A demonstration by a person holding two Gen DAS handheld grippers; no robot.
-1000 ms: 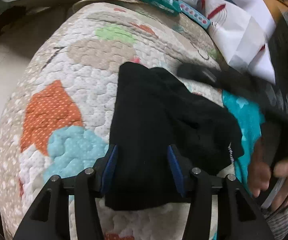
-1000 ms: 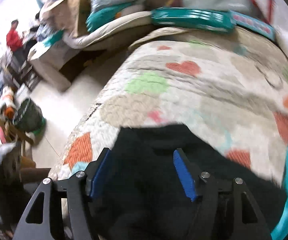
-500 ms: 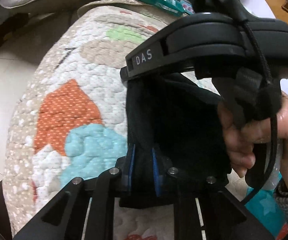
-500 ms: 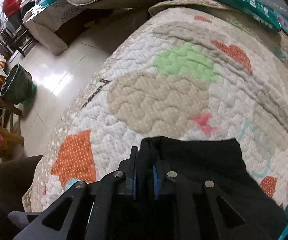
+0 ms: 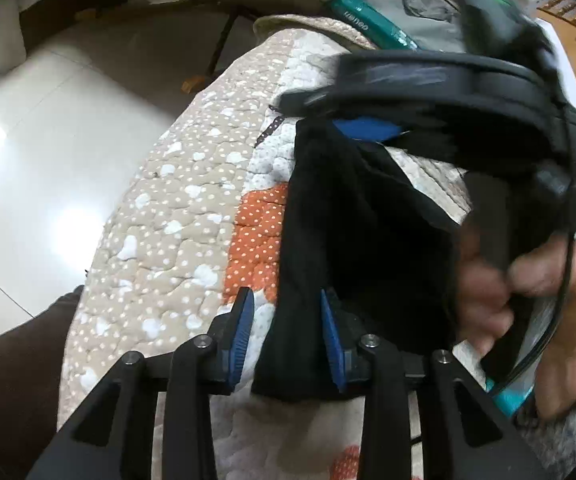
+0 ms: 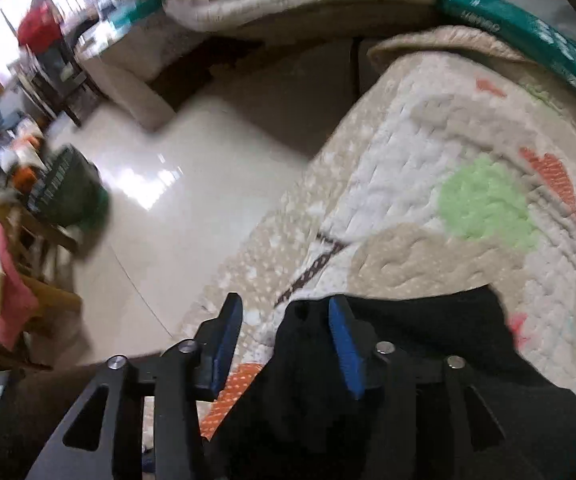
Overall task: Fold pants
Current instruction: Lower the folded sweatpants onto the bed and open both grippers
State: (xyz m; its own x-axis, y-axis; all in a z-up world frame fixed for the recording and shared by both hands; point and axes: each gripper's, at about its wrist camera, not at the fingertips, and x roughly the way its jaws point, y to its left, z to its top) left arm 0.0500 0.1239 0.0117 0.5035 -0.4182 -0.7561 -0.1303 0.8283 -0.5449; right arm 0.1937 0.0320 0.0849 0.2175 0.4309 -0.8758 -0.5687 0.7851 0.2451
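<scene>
The black pants (image 5: 352,240) lie folded on a patchwork quilt (image 5: 175,208), near its left edge. My left gripper (image 5: 285,332) is open, its blue pads on either side of the pants' near left edge. My right gripper (image 6: 283,340) is open too, with the pants' far corner (image 6: 408,320) by its right pad. In the left wrist view the right gripper (image 5: 428,92) hangs blurred over the far end of the pants, a hand (image 5: 520,280) on its handle.
The quilt (image 6: 448,184) drops off to a shiny tiled floor (image 6: 175,184) on the left. A teal box (image 6: 528,40) and cushions lie at the far end. A dark basket (image 6: 67,188) and wooden chairs stand on the floor far left.
Both grippers were shut on the pants' edge half a second ago and have opened, letting go. Both have shifted left towards the quilt's edge.
</scene>
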